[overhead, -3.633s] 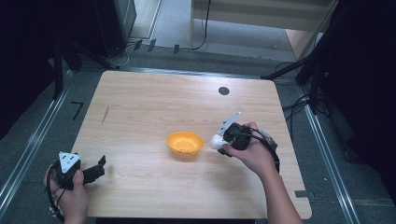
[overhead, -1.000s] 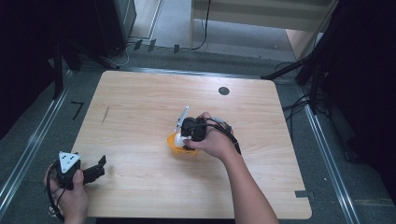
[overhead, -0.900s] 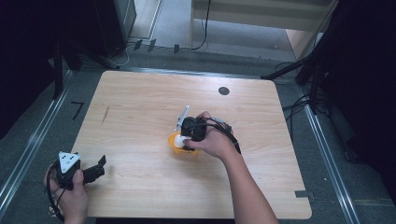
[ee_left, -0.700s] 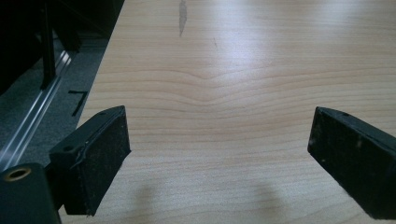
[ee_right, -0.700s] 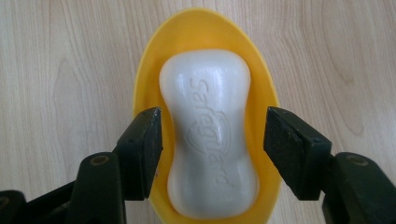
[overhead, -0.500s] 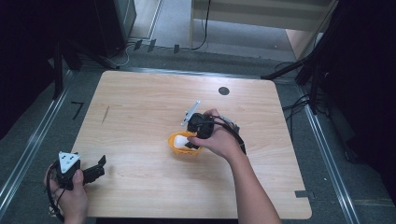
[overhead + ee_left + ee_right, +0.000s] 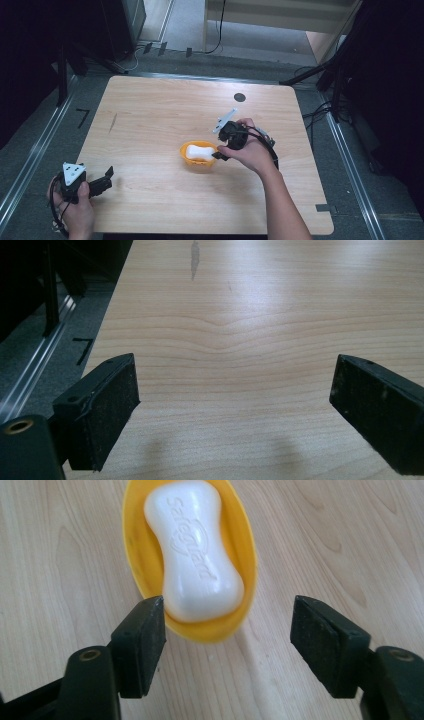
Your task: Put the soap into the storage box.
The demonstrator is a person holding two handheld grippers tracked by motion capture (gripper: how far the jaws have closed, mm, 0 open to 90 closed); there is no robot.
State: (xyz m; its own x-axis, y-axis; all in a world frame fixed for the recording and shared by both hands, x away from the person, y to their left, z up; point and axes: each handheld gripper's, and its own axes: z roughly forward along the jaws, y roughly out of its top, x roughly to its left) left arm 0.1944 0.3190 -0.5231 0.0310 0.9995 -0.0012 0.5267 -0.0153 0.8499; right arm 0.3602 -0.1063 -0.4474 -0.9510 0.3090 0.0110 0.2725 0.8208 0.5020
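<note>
White soap bar (image 7: 193, 550) lying inside yellow dish (image 7: 244, 545), mid-bench (image 7: 150, 115). Right hand-held gripper (image 7: 227, 645) jaws just opened, nothing between. Back straight off, avoiding dish rim. Left hand-held gripper (image 7: 235, 405) spread, idle.

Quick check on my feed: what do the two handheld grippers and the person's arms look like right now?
Both are black handheld units. The left gripper carries a grey three-cornered plate on top, and a dark cable loops by the hand. The right gripper has a similar grey plate and a black cable trailing along the wrist. In the gripper views, the jaws are flat black rectangular pads with small screw holes. Both forearms are bare, no sleeves.
</note>
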